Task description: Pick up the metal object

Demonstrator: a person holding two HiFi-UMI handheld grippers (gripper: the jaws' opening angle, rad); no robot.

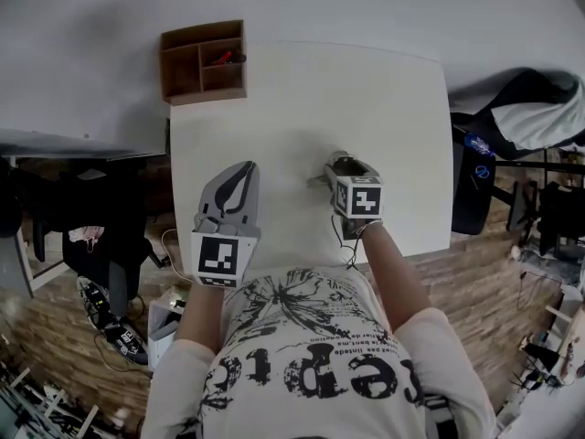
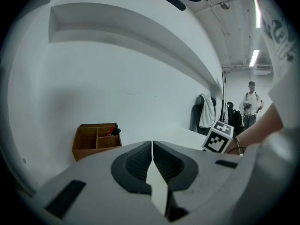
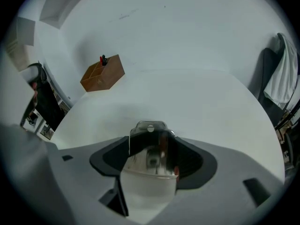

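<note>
A shiny metal object [image 3: 151,146] with a rounded clear top sits between the jaws of my right gripper [image 3: 152,135]. The jaws stand wide at its sides, and I see no pad pressing on it. In the head view the same metal object [image 1: 339,165] rests on the white table [image 1: 302,90] at the tip of the right gripper [image 1: 344,168]. My left gripper [image 1: 239,174] hovers over the table's near left part, shut with nothing in it; its jaws meet along one line in the left gripper view [image 2: 152,148].
A wooden organizer [image 1: 203,60] with a red item [image 1: 222,58] stands at the table's far left corner. A dark chair draped with a jacket [image 1: 512,117] is right of the table. A person [image 2: 252,102] stands far off. Cables lie on the floor at left.
</note>
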